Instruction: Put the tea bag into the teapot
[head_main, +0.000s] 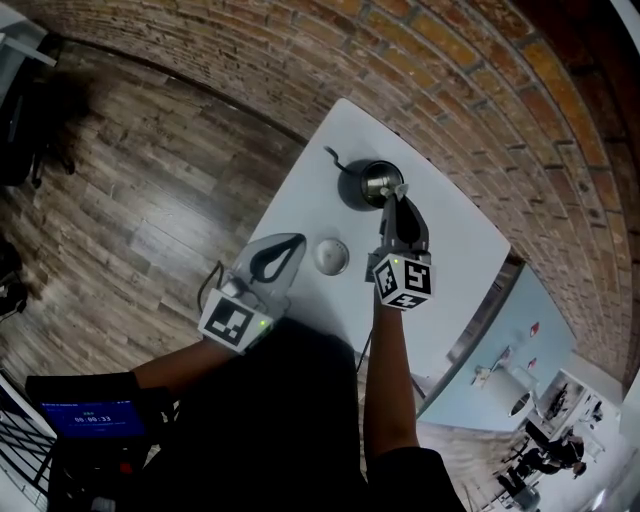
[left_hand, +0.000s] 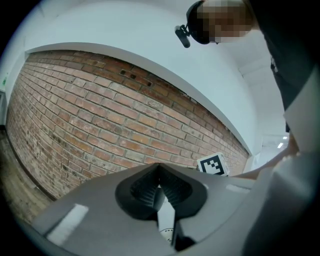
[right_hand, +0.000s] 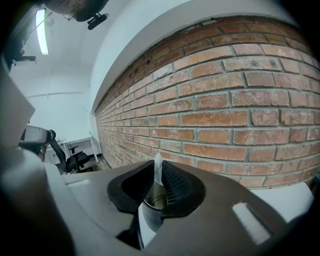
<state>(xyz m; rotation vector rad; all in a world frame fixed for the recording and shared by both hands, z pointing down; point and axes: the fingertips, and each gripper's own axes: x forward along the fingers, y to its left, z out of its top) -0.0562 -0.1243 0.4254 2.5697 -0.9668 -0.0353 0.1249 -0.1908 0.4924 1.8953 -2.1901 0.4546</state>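
Observation:
The dark teapot (head_main: 365, 184) stands open at the far end of the white table (head_main: 460, 250); its curved handle points left. My right gripper (head_main: 398, 196) hangs over the pot's right rim, shut on the tea bag (right_hand: 158, 169), a thin white sliver standing upright between the pad tips. Below those jaws the teapot's round opening (right_hand: 153, 198) shows. The round silvery lid (head_main: 331, 256) lies on the table nearer to me. My left gripper (head_main: 284, 250) is held near the table's left edge, left of the lid, shut with nothing in it; the lid (left_hand: 169, 233) shows through its lower gap.
A brick wall (right_hand: 225, 115) runs close behind the table's far edge. Wooden floor (head_main: 130, 200) lies to the left. A pale blue table (head_main: 500, 350) stands at the right. The right gripper's marker cube (left_hand: 217, 166) shows in the left gripper view.

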